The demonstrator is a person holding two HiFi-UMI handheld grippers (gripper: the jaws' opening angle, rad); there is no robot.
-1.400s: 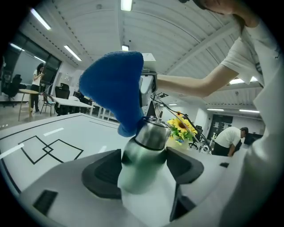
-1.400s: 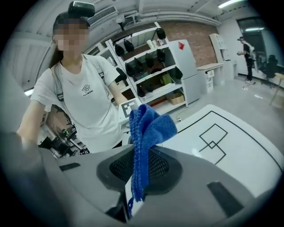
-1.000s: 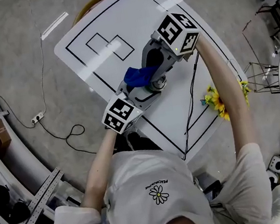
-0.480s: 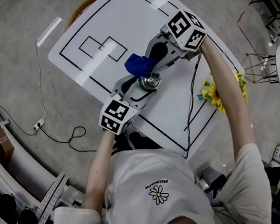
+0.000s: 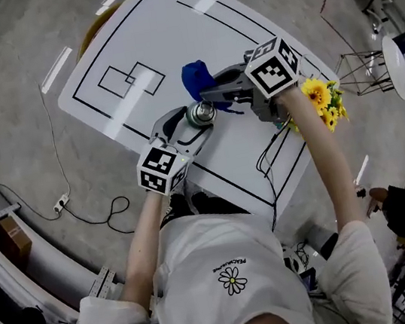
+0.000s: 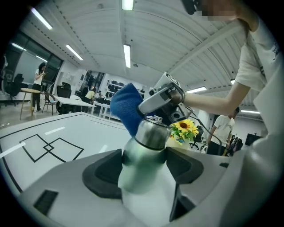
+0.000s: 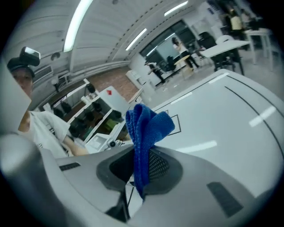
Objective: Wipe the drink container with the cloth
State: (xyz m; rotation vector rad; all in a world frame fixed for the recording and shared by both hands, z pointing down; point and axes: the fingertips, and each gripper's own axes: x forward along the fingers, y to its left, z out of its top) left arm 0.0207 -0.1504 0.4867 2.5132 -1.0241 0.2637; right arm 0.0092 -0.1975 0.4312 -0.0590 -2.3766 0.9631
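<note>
Head view first, asked the newcomer: over that big white tabletop (image 5: 166, 26), where was the drink container (image 5: 200, 113)?

Near the middle, said the other, in the left gripper (image 5: 190, 119). Its fingers (image 6: 102, 170) were clamped on either side of the steel body just under the shoulder, with neck and cap standing clear. Whether the base rested on the tabletop I could not tell.

And how would it handle?

Stiff, I judged. Smooth brushed metal would not give under the fingers, but it could slip or twist if the wiping pushed sideways. Its weight depended on what was inside, which nothing showed. The broad body was the right hold, since it left the cap and neck free.

Then the cloth (image 7: 144, 133)?

Blue, soft and limp, and surely light. The right gripper (image 7: 142, 166) had its fingers (image 7: 162, 166) pinched shut on a fold, so a loose bunch stood out past the tips. That bunch sat just beside the cap, but I could not tell if it was touching. I would keep the pinch low and let the free bunch do the rubbing.
</note>
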